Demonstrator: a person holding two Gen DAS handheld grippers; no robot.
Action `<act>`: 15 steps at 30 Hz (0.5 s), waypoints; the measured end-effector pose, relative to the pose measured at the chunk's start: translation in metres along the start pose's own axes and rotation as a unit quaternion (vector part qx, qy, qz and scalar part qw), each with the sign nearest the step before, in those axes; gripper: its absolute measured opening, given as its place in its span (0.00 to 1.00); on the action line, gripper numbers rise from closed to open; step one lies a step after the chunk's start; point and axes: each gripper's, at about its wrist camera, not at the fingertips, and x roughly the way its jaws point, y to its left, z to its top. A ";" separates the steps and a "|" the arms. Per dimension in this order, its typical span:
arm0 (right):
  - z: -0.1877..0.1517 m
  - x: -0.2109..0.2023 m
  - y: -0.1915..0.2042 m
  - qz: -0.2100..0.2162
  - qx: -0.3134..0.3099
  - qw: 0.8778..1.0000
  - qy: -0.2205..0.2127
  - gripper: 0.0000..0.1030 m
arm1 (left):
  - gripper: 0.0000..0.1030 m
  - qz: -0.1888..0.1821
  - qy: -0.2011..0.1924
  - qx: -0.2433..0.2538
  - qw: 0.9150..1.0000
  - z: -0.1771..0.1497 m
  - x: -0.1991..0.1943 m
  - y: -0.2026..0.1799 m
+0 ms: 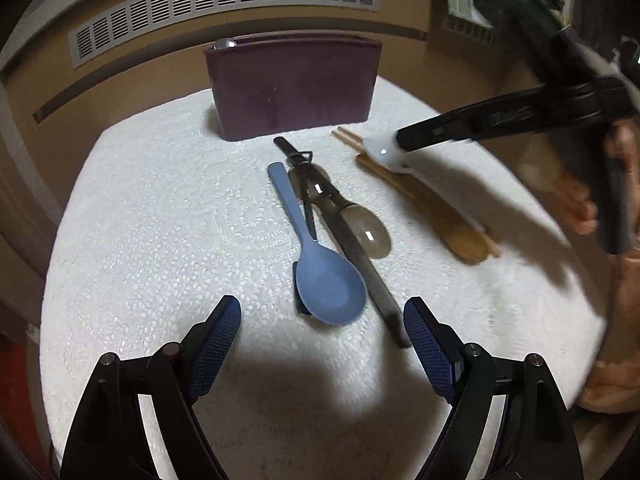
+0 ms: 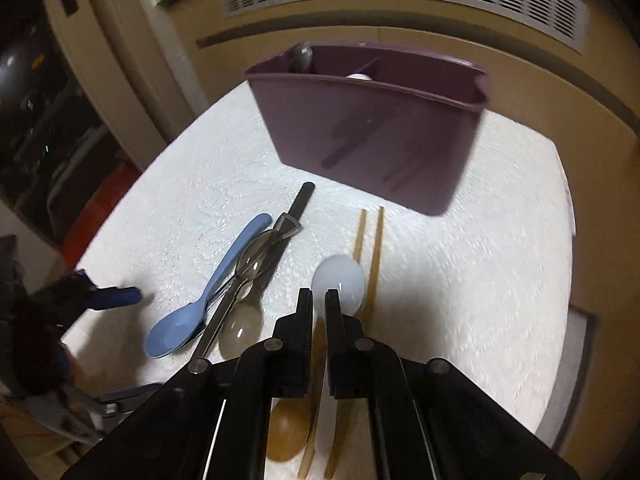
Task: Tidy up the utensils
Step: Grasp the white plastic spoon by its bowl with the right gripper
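Round table [image 1: 160, 208] under a white embossed cloth, brightly lit from above with hard shadows, beige wall unit [image 2: 540, 92] behind it, long grey louvred vent grille [image 1: 224, 4] along its top, dark red floor patch [image 2: 96, 216] at left

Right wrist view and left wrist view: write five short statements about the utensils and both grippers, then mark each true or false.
1. The right gripper is shut on the white spoon. True.
2. The left gripper holds the blue spoon. False: its fingers are spread open, and the blue spoon lies on the white cloth ahead of them.
3. The purple bin already has items inside. True: a grey utensil end and something white show above its rim.
4. The chopsticks stand in the purple bin. False: they lie on the cloth beside the wooden spoon.
5. The blue spoon lies beside a clear spoon. True.
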 end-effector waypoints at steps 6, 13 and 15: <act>-0.029 -0.022 -0.013 0.002 0.043 0.999 -0.005 0.05 | 0.81 0.067 -0.004 -0.001 0.998 0.008 0.007 0.028; -0.024 -0.009 0.007 -0.030 -0.028 0.999 -0.019 0.17 | 0.81 0.114 -0.022 -0.074 0.990 0.014 0.000 0.093; -0.018 -0.006 0.015 -0.037 -0.054 0.998 -0.025 0.53 | 0.81 0.097 -0.024 -0.104 0.990 0.012 -0.003 0.108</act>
